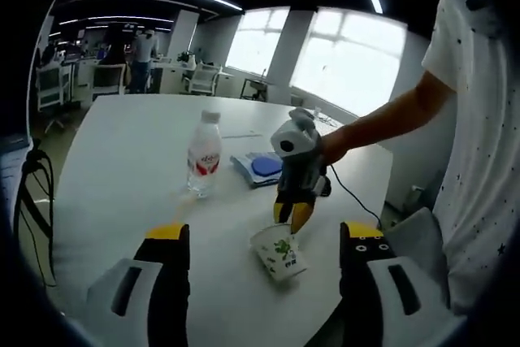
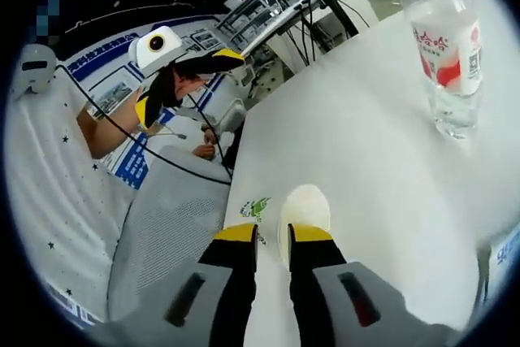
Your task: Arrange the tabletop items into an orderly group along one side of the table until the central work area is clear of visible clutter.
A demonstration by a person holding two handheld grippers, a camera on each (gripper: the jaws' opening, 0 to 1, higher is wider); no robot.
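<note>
In the left gripper view, the left gripper (image 1: pixel 264 241) sits at six o'clock with its jaws wide apart and nothing between them. At ten o'clock from it a bottle (image 1: pixel 205 154) stands upright on the table (image 1: pixel 122 160), its red-and-white label too small to read. Just right of the bottle lies a blue cloth (image 1: pixel 262 166). At centre the right gripper (image 1: pixel 291 215) pinches the rim of a cup (image 1: pixel 280 252) printed with a green leaf; its writing is illegible.

In the right gripper view the jaws are clamped on the cup's wall, and the bottle's label bears red characters and a QR code.
</note>
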